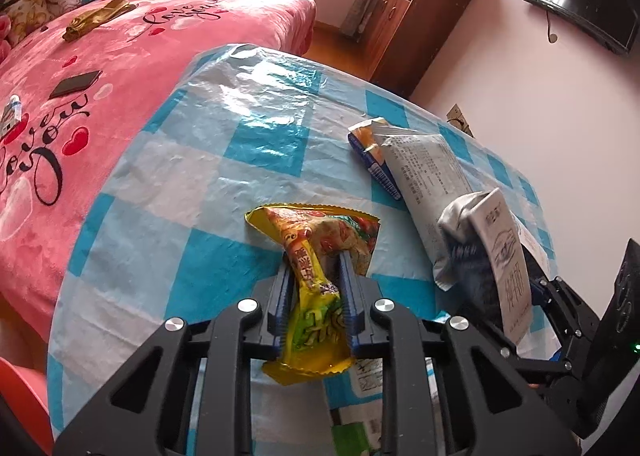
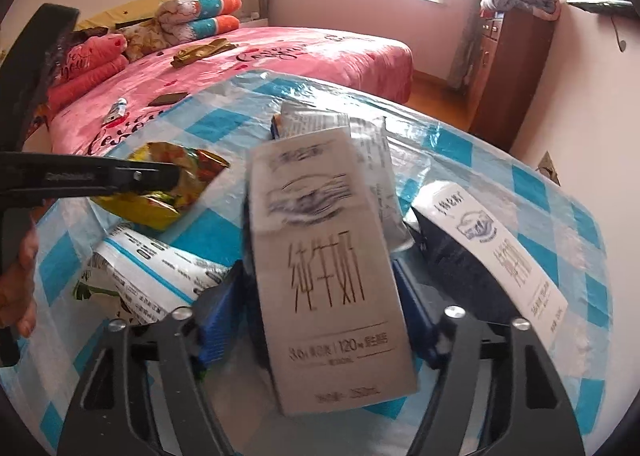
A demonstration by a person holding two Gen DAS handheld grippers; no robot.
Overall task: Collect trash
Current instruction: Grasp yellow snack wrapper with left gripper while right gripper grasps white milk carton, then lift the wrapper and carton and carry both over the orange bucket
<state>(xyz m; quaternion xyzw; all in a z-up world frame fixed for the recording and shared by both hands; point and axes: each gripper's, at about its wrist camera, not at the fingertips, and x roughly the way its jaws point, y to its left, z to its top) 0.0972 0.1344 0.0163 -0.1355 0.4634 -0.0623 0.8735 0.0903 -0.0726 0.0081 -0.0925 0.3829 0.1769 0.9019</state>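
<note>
Blue-padded jaws of the left gripper (image 1: 316, 284) are seen nearly shut on a crumpled yellow snack wrapper (image 1: 316, 252), which is pinched across its middle and flares out beyond the fingertips and back toward the camera. Beside it to the right, the right gripper (image 2: 320, 320) is closed about a grey-and-white milk carton (image 2: 324, 268), its pads pressed against the carton's two sides; the carton is held tilted and is blurred in the right wrist view.

Collection is judged to be at an early stage: two pieces are gripped, none is shown deposited, and no bin or bag can be made out in either view. Several pieces are left on the blue-and-white checked tablecloth (image 1: 224, 127). A flattened white pouch (image 1: 424, 175) covered in small print lies just ahead of the right gripper, with a blue-and-yellow packet (image 1: 368, 151) tucked against its far end. A second milk carton (image 2: 492, 244) lies on its side just right of the right gripper, and a white-and-blue wrapper (image 2: 156, 272) lies flat to its left, under the held snack wrapper.

The snack wrapper is glossy, creased foil and looks empty and light. The carton's faces appear stiff, with dark printed characters on the front panel.
</note>
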